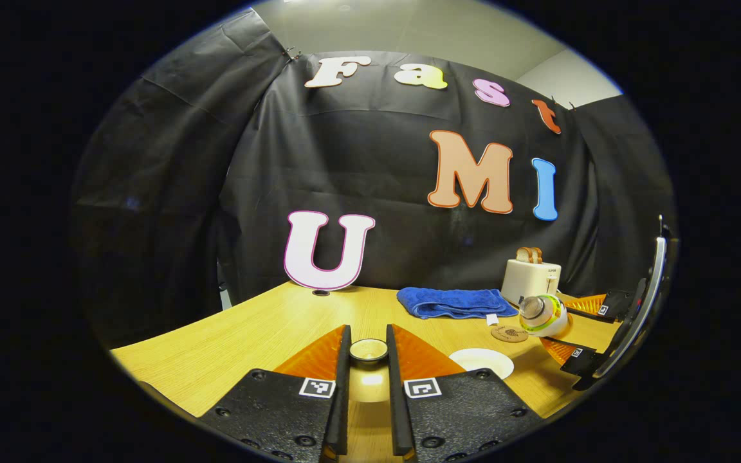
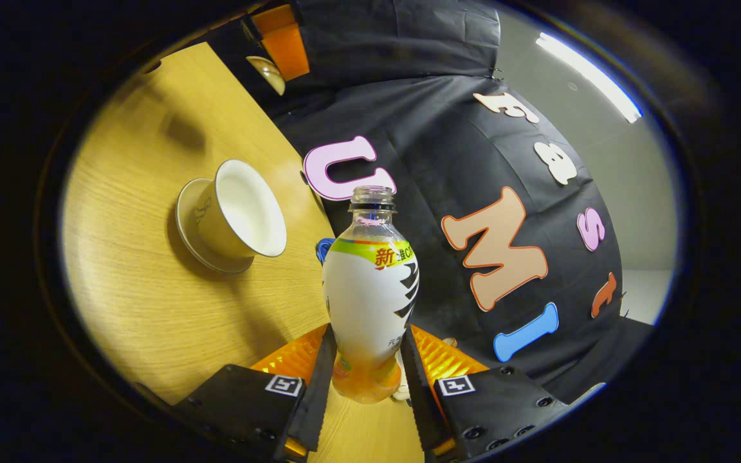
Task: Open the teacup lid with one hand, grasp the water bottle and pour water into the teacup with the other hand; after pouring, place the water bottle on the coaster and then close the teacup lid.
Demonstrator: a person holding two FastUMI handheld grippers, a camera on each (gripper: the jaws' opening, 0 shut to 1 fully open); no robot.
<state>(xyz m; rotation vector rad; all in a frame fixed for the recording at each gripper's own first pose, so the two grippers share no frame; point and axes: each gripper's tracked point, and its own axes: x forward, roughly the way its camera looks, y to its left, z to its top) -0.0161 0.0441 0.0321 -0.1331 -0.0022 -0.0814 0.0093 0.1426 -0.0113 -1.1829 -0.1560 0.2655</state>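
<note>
You have the lid (image 1: 368,350) off the teacup (image 2: 235,215). Your left gripper (image 1: 368,360) pinches the lid between its two fingers and holds it up over the table (image 1: 267,334). In the right gripper view the lid shows far off at the top, well apart from the cup.

Your right gripper (image 2: 367,366) squeezes the water bottle (image 2: 370,289) low on its body. Both fingers press on it. The bottle has no cap on, and it is tipped over, with its open mouth pointing toward the cup side. In the left gripper view the bottle leans above the table, near the round coaster (image 1: 509,334).

The teacup sits on its saucer (image 2: 193,238) on the table, open at the top. Its inside looks white and bare, and you cannot tell if any water is in it yet. No water runs from the bottle. There is orange drink at the bottom of the bottle.

So it looks like the pouring is just about to start. Setting the bottle on the coaster and putting the lid back are left.
</note>
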